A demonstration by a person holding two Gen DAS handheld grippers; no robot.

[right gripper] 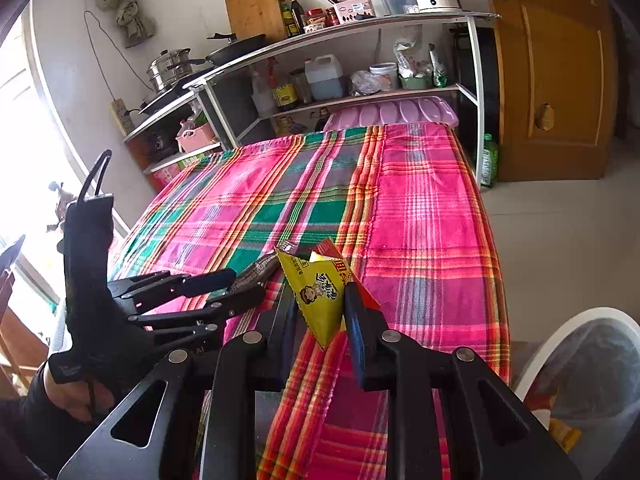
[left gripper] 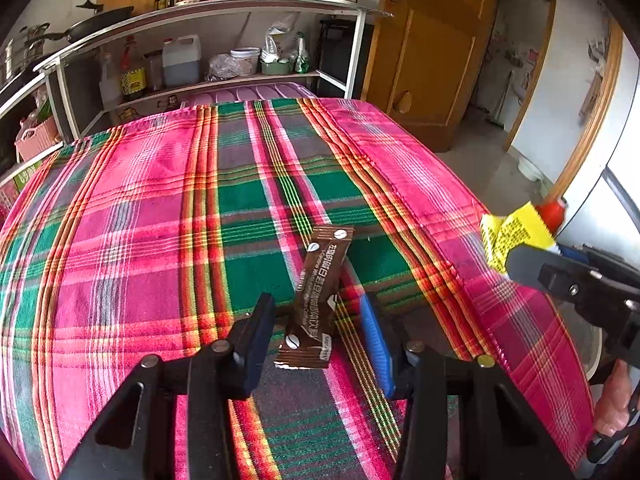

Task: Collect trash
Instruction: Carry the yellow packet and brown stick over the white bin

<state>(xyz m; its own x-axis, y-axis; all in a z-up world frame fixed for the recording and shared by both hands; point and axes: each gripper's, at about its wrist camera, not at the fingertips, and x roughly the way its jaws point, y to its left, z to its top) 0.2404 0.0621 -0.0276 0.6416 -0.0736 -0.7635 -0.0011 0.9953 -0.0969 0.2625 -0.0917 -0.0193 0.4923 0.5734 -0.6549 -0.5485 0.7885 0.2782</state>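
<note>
A brown coffee sachet (left gripper: pixel 316 300) lies on the plaid tablecloth (left gripper: pixel 160 200), between the fingers of my left gripper (left gripper: pixel 320 320), which is open around it without touching. The sachet also shows in the right wrist view (right gripper: pixel 256 274) at the left gripper's tips (right gripper: pixel 236 286). My right gripper (right gripper: pixel 320 304) is shut on a yellow snack wrapper (right gripper: pixel 320 300) with a red wrapper (right gripper: pixel 340 264) behind it, held above the table's near right part. The yellow wrapper also shows in the left wrist view (left gripper: pixel 508 236) in the right gripper (left gripper: pixel 520 260).
A white bin (right gripper: pixel 580 368) with a bag and some trash inside stands on the floor right of the table. A shelf unit (left gripper: pixel 224 60) with bottles, pots and a kettle stands behind the table. A wooden door (right gripper: pixel 560 72) is at the back right.
</note>
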